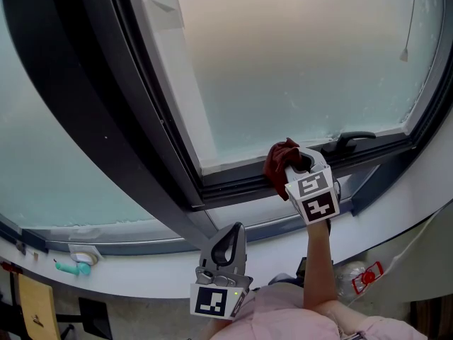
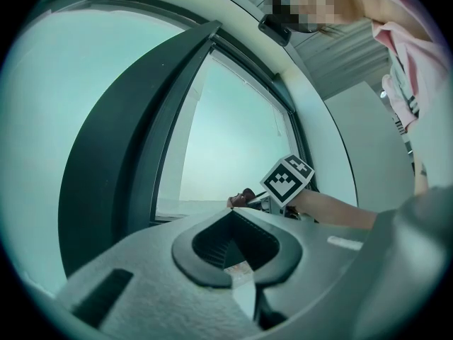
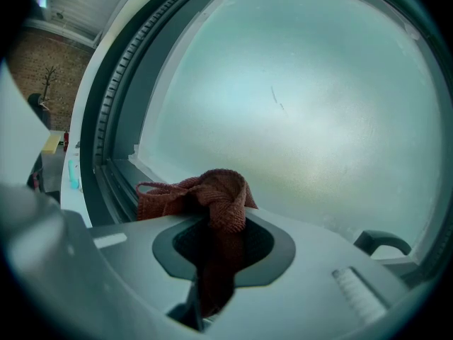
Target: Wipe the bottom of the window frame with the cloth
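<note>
Bunched dark-red cloth (image 1: 281, 160) rests on the window frame's bottom (image 1: 244, 183).

White sill (image 1: 141, 275) curves across the lower head view. Near its left end lies a teal object (image 1: 69, 267), just beside a white rounded fitting (image 1: 85, 255); can't tell what either is. Below that end, a yellow chair back (image 1: 32, 299). Under the right end, a small red-and-white item (image 1: 367, 275) against clear plastic (image 1: 345, 280). Black handle (image 1: 352, 140) lies along the lower edge of the frosted pane (image 1: 304, 62). Thin cord (image 1: 410, 13) hangs near the pane's upper right corner. Right gripper view, far left: brick wall (image 3: 32, 91) and a bare tree shape (image 3: 49, 75).
</note>
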A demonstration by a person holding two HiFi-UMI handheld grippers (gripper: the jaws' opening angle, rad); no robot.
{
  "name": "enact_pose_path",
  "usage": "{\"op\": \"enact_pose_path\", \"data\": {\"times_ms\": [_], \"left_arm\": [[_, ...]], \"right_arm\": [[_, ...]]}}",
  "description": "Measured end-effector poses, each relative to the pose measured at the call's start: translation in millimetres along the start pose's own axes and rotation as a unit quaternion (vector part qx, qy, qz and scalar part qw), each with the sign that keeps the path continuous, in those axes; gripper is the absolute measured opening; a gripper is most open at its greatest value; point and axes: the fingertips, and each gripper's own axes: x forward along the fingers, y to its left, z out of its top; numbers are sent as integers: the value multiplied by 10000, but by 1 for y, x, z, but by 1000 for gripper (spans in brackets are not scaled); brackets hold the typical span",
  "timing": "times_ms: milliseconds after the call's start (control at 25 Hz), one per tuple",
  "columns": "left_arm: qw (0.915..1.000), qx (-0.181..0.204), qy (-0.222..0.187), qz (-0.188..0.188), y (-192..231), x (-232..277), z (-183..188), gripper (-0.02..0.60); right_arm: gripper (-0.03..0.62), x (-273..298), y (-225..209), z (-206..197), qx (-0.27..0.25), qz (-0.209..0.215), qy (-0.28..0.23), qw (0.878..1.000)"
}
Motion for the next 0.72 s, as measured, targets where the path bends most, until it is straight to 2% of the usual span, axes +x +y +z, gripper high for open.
{"op": "enact_pose_path", "data": {"times_ms": [720], "left_arm": [[10000, 15, 22, -77, 1, 2, -1, -3]], "right_arm": [[64, -5, -26, -11, 153, -302, 110, 9994]]}}
